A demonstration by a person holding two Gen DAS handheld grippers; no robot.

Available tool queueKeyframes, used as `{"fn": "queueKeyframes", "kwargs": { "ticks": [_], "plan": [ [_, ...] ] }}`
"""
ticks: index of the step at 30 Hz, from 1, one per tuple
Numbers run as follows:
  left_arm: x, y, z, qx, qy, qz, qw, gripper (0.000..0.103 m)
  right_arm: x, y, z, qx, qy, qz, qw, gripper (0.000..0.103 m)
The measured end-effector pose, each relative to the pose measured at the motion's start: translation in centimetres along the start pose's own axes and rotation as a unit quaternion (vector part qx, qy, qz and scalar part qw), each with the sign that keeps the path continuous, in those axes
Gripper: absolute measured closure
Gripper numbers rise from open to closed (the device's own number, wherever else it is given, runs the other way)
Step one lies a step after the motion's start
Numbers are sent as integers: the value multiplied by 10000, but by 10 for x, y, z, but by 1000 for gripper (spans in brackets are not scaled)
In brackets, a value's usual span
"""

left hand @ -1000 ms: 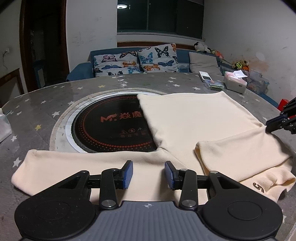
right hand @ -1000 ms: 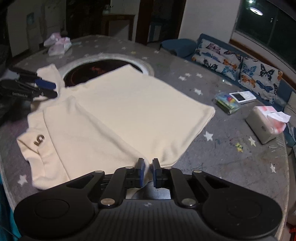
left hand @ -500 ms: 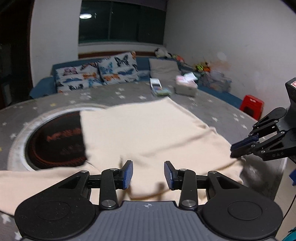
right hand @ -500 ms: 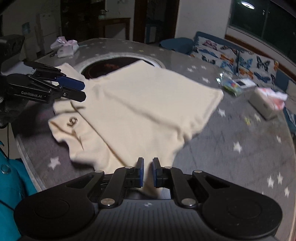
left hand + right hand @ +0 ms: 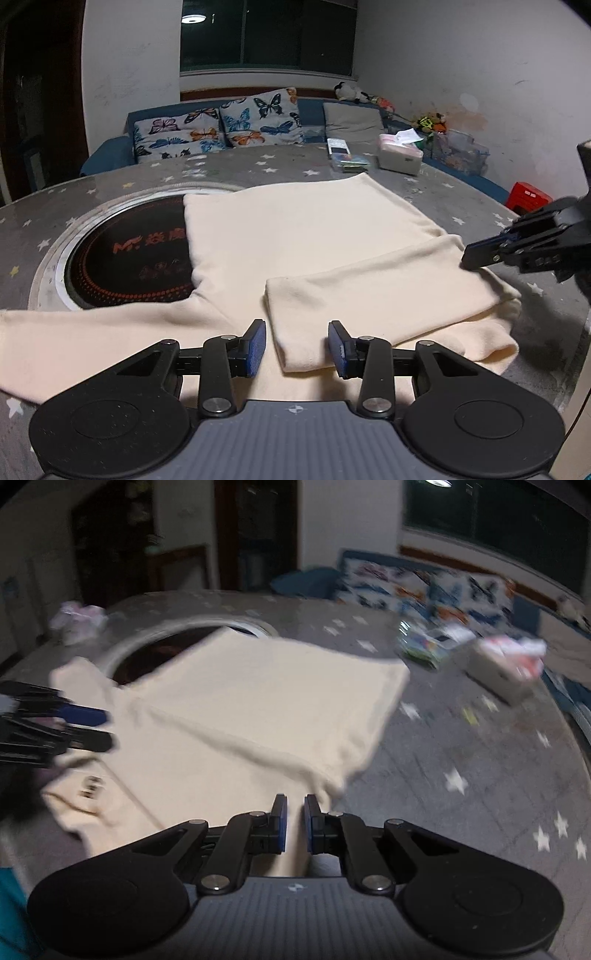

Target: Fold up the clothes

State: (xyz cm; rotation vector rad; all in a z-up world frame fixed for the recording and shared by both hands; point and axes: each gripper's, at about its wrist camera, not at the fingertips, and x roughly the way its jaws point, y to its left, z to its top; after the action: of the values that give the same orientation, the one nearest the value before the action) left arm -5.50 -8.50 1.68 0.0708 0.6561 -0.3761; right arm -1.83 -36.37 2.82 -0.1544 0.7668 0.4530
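Note:
A cream long-sleeved top (image 5: 306,236) lies spread on the grey star-patterned table (image 5: 110,192); it also shows in the right wrist view (image 5: 258,701). One sleeve is folded across the body (image 5: 373,295). The other sleeve (image 5: 74,339) stretches out to the left. My left gripper (image 5: 296,347) is open, low over the folded sleeve's cuff end. My right gripper (image 5: 294,823) is nearly closed with cream fabric between its pads, at the shoulder edge. It also shows in the left wrist view (image 5: 480,254). The right wrist view is blurred.
A round black induction plate (image 5: 125,254) is set in the table under the top's left side. A tissue box (image 5: 400,157), a small packet and a remote (image 5: 340,149) sit at the far edge. A sofa with butterfly cushions (image 5: 221,125) stands behind. A red stool (image 5: 528,194) is at the right.
Both views swung and came back. The top was lifted and shifted half a second ago; now it lies flat with the sleeve folded over. The right gripper stays pinched on the fabric.

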Motion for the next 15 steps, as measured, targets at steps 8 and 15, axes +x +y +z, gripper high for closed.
{"fn": "queueKeyframes", "kwargs": {
  "ticks": [8, 15],
  "plan": [
    [2, -3, 1, -24, 32, 50, 10000, 76, -9, -2, 8, 198, -224, -164, 9994, 92],
    [-5, 2, 1, -99, 10, 210, 9997, 76, 16, 7, 16, 181, -133, -72, 9997, 93]
  ]
}}
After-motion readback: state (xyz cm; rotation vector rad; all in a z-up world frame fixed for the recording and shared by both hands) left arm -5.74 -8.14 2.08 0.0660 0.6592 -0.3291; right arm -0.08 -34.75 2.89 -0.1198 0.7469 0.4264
